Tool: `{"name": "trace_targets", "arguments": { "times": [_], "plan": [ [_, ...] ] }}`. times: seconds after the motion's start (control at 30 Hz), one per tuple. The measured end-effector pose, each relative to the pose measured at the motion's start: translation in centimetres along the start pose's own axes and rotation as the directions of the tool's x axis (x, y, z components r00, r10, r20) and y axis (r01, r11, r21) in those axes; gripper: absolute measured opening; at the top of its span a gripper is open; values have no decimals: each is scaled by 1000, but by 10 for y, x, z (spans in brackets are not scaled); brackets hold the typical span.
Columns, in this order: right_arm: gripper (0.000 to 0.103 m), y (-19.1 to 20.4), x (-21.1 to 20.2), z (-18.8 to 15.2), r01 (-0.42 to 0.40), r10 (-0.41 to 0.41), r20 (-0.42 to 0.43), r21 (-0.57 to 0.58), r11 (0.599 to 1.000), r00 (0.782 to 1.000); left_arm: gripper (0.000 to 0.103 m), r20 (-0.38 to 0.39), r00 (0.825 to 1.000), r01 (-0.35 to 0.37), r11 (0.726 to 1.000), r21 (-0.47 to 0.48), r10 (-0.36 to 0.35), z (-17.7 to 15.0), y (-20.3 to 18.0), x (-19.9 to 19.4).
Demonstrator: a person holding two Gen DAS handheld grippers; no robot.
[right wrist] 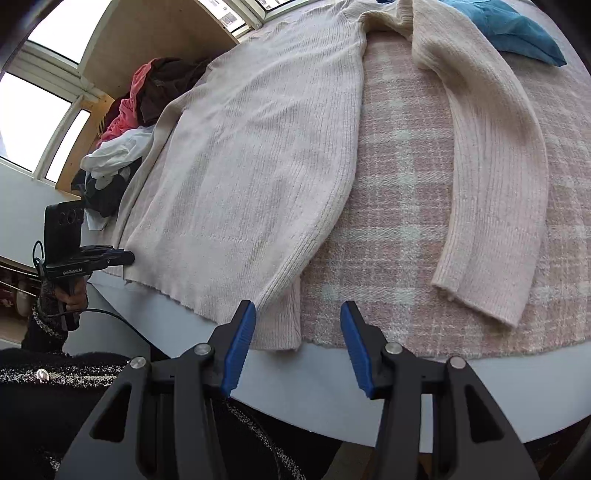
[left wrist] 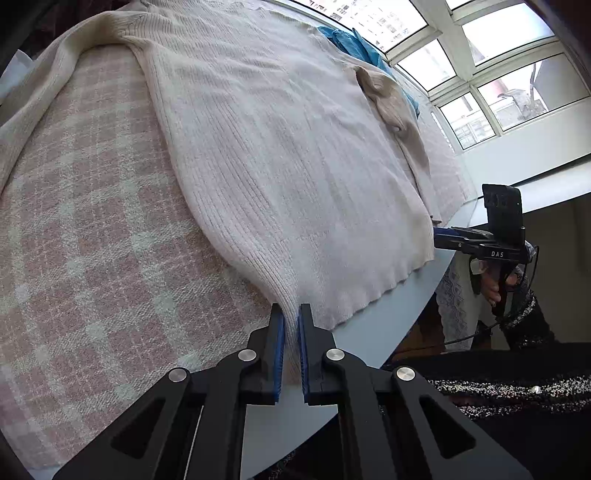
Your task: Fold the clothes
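Observation:
A cream ribbed sweater (left wrist: 277,147) lies flat, front down the table, on a pink plaid cloth (left wrist: 92,221). My left gripper (left wrist: 291,314) is shut on the near left corner of its hem; knit bunches between the blue pads. In the right wrist view that gripper (right wrist: 129,256) shows small at the hem's left end. My right gripper (right wrist: 297,314) is open, its fingers either side of the sweater's (right wrist: 258,166) near right hem corner, pads not pressing it. From the left wrist view the right gripper (left wrist: 441,236) sits at that corner. One sleeve (right wrist: 495,184) lies spread to the right.
The grey-blue table edge (right wrist: 314,387) runs just under both grippers. A blue cloth (right wrist: 517,29) lies at the far right, and a pile of mixed clothes (right wrist: 147,96) at the far left. Windows (left wrist: 498,74) stand behind. A person's dark tweed sleeve (left wrist: 524,314) shows below.

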State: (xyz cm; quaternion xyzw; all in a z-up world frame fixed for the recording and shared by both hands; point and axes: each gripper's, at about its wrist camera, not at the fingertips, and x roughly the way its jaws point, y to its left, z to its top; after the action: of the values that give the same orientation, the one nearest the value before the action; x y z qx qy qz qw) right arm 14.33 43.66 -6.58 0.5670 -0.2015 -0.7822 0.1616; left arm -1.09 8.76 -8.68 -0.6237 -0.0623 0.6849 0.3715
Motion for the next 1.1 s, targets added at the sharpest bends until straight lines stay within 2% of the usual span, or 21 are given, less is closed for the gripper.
{"name": "trace_targets", "arguments": {
  "times": [0.1,0.23,0.27,0.3,0.33,0.37,0.43,0.5,0.6,0.63,0.7,0.8,0.83,0.9,0.97,1.03,1.07,1.1],
  "plan": [
    [48,-5,-7,1,-34,34,39,6,999,999,6,19,1000,1,1000,-1,-1,3,-2,-6],
    [45,10,15,4,-2,0,-11,-93,996,1000,6,11,1000,-20,1000,2,20,5,-1,-4],
    [35,14,21,4,-8,6,-24,-119,993,1000,6,9,1000,-22,1000,2,22,6,-1,-4],
    [10,18,26,4,1,-7,-40,-143,990,999,6,11,1000,-22,1000,4,22,6,-2,-5],
    [5,20,32,4,23,-33,-59,-164,986,998,6,17,1000,-19,1000,5,19,6,-2,-8],
    [4,21,32,6,12,-23,-70,-156,988,997,6,23,1000,-15,1000,5,15,6,-3,-10],
    [4,17,19,13,-68,61,-75,-88,994,995,6,39,999,-9,1000,2,9,7,-4,-17],
    [4,14,-9,21,-169,169,-20,-27,985,985,6,61,998,-16,1000,7,15,8,-8,-29],
    [4,4,-28,22,-221,221,14,60,973,975,6,91,996,-21,1000,12,20,5,-13,-47],
    [4,1,-25,20,-184,185,-9,66,981,983,3,92,996,-23,1000,11,22,3,-12,-49],
    [8,-1,2,12,-64,70,-125,52,997,990,3,48,998,-33,999,-4,33,-3,-3,-38],
    [8,1,20,10,41,-36,-255,13,999,966,4,-46,997,-55,998,-24,54,-9,12,-18],
    [8,4,17,14,62,-63,-262,-13,998,963,4,-71,995,-73,997,-21,72,-9,16,-16],
    [9,12,1,28,91,-106,-217,-79,993,970,4,-78,991,-106,994,-8,105,-5,20,-24],
    [10,24,-15,57,133,-149,-116,-138,982,982,4,-34,991,-130,991,15,130,8,22,-43],
    [17,32,-23,97,177,-181,-11,-173,969,983,9,27,982,-191,981,46,189,31,24,-60],
    [27,35,-24,118,195,-192,33,-187,963,981,10,56,974,-221,973,60,218,46,26,-66],
    [35,37,-22,140,210,-200,70,-199,957,977,16,80,969,-240,968,71,234,60,29,-70]
  ]
}}
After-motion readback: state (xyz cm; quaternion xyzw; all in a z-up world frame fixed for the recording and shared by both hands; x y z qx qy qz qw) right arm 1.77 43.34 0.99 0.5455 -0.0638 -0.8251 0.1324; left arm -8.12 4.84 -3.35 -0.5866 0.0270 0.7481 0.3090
